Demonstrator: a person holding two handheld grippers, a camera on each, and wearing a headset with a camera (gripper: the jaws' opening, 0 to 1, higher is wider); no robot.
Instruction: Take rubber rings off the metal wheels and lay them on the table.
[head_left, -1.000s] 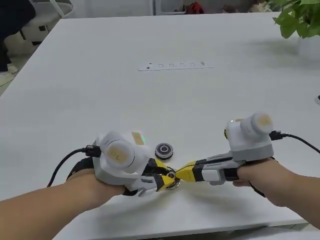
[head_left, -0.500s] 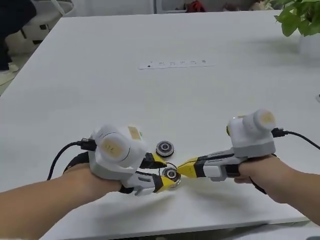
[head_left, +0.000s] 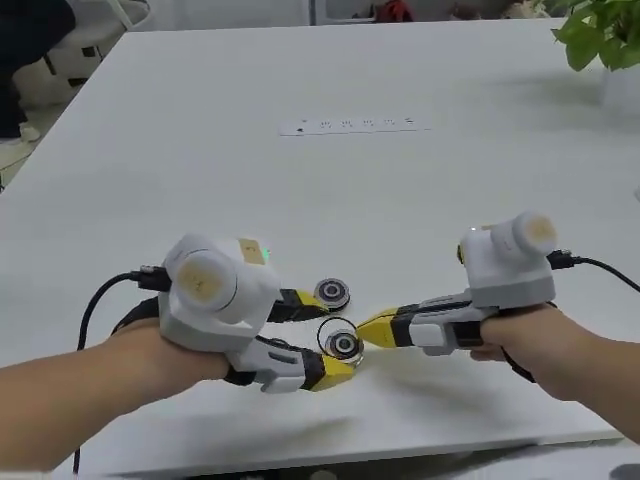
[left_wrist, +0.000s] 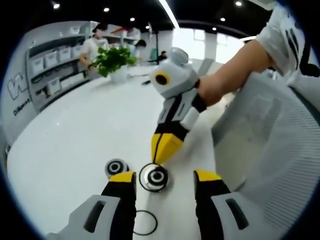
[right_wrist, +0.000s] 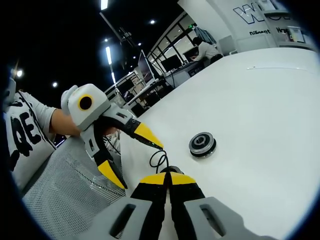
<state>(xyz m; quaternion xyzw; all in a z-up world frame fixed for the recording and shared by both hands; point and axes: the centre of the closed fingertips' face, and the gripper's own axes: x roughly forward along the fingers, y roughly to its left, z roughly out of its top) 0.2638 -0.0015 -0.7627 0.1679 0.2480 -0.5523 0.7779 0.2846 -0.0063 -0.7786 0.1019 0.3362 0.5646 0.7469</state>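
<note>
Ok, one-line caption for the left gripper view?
Open left gripper flanks a metal wheel, shut right gripper at its rim.

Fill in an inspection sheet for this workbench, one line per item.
Surface: white table.
Job's things: metal wheel between the left jaws; second wheel beside it; thin rubber ring off, close by.
Clutter: power strip.
Grippers: left gripper jaws open; right gripper jaws shut, tip at the metal wheel.
Cables: black left cable; black right cable.
Surroundings: potted plant, shelves, people behind.
</note>
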